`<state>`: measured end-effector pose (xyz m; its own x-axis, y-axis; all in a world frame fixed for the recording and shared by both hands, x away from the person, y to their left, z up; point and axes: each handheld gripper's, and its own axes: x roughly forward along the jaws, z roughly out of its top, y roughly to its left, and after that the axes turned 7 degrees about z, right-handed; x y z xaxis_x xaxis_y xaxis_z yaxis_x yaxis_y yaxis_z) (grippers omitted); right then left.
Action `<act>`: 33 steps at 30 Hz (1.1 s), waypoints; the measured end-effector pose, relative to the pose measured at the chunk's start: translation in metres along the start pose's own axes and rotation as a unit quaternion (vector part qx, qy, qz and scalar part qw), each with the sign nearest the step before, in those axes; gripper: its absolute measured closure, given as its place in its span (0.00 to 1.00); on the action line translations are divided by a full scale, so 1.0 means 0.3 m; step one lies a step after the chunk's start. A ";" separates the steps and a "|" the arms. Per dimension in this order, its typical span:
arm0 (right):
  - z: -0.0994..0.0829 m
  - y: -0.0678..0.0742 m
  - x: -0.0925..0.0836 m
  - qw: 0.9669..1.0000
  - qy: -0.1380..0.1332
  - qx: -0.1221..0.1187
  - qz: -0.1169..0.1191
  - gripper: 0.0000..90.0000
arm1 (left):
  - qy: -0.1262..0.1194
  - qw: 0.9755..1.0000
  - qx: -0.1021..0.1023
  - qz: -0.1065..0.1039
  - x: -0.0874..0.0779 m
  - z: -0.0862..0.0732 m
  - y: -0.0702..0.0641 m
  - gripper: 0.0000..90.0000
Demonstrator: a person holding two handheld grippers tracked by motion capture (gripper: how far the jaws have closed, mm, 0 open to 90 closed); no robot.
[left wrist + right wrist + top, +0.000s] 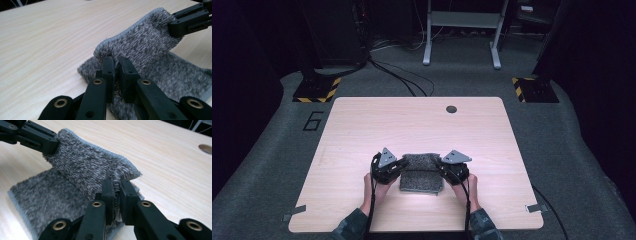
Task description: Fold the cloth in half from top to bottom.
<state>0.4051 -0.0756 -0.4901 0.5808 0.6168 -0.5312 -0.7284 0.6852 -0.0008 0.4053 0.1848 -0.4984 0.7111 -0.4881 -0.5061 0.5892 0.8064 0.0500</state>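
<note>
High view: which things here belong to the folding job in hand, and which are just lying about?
In the job:
- fuzzy grey knitted cloth, its far edge lifted
- left gripper, shut on one corner
- right gripper, shut on the other corner
- pale wooden table

Lying about:
- black cables on the floor
- grey metal stand
- yellow-black striped bases

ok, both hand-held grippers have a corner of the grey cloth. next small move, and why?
Probably carry both corners on toward the near edge and lower them, to finish the fold. The left hand-held gripper and the right hand-held gripper are each shut on a corner of the grey cloth, and the lifted flap already arches over the part lying flat on the table.
</note>
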 end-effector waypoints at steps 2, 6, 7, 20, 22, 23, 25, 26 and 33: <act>-0.014 0.006 -0.002 1.000 0.004 -0.002 0.003 0.92 | 0.000 1.000 -0.004 -0.002 -0.001 -0.015 -0.004 0.91; -0.033 0.018 -0.011 1.000 0.007 0.001 0.006 0.90 | 0.011 1.000 -0.005 -0.013 -0.010 -0.034 -0.009 0.87; -0.038 0.021 -0.015 1.000 0.008 0.006 0.006 0.89 | 0.013 1.000 -0.010 -0.014 -0.012 -0.040 -0.013 0.85; -0.088 0.017 -0.154 0.999 -0.027 0.019 0.002 0.73 | 0.018 0.999 -0.033 -0.024 -0.116 -0.057 0.011 0.50; -0.082 0.009 -0.164 0.999 -0.029 0.027 0.000 0.71 | 0.018 0.999 -0.034 -0.015 -0.120 -0.049 0.024 0.44; -0.079 0.007 -0.164 0.999 -0.027 0.029 0.003 0.70 | 0.019 0.999 -0.036 -0.015 -0.121 -0.045 0.030 0.42; -0.070 0.002 -0.157 0.999 -0.025 0.028 0.002 0.67 | 0.020 0.999 -0.039 -0.008 -0.113 -0.035 0.039 0.38; -0.066 0.005 -0.150 0.999 -0.019 0.030 0.002 0.65 | 0.021 0.999 -0.040 -0.008 -0.109 -0.032 0.042 0.37; -0.072 0.046 -0.074 0.999 0.036 0.033 0.013 0.56 | 0.053 0.998 -0.021 -0.016 -0.048 -0.020 0.003 0.26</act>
<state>0.3743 -0.0881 -0.4966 0.5325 0.6070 -0.5900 -0.7162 0.6945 0.0681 0.3932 0.1946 -0.4962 0.6463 -0.4766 -0.5959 0.5925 0.8056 -0.0018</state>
